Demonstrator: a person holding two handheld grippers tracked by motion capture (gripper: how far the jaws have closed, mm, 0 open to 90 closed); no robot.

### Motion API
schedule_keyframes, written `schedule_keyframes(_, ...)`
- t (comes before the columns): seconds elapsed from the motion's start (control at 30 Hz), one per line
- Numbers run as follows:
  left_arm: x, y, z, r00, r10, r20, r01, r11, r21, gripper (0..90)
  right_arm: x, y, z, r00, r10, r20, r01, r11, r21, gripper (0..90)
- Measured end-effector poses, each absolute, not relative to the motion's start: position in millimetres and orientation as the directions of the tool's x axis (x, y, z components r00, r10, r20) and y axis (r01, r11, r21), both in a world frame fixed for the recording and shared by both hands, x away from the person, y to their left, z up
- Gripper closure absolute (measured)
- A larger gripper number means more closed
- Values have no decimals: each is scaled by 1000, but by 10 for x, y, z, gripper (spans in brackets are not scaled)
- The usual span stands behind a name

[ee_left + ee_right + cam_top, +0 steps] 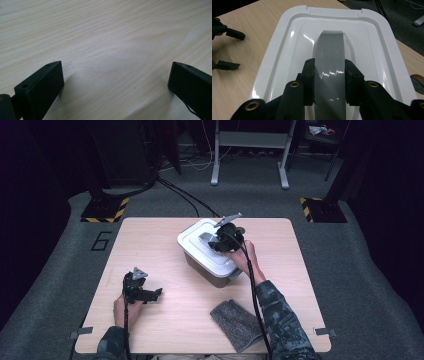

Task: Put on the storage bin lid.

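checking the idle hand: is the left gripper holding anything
No, the left gripper has its jaws wide apart over bare table.

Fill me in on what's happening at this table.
A person works with a gripper in each hand. The right gripper has its jaws closed on the grey handle of the white lid, which sits on the storage box. The left gripper rests open on the table. A grey cloth lies near the front edge.

the box lid [287, 50] is glossy white with a grey handle [329, 62]. the table [165, 240] is pale wood grain; the cloth [235, 322] is dark grey.
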State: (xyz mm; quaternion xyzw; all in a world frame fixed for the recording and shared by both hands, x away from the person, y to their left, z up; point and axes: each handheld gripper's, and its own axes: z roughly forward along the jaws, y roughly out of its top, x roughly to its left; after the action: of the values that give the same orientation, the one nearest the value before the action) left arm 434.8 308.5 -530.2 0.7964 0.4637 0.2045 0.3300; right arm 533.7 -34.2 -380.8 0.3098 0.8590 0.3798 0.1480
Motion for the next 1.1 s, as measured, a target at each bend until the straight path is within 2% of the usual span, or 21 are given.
schedule_keyframes(0.07, 4348, 3085, -5302, 486, 874, 19, 604, -352, 715, 0, 5336, -343, -3808, -763, 646, -17, 423, 519, 743, 655)
schedule_keyframes(0.37, 4348, 3085, -5302, 486, 874, 19, 604, -352, 716, 0, 5310, -473, -3725, -744, 668, -23, 425, 499, 755, 344)
schedule_keyframes(0.67, 4348, 3084, -5305, 485, 874, 20, 602, -350, 718, 0, 5176, -815, -3559, -726, 687, -39, 407, 474, 781, 153)
schedule_keyframes(1.1, 4348, 3082, -5307, 483, 876, 21, 601, -348, 720, 0, 4897, -1384, -3516, -663, 744, -84, 412, 456, 789, 116)
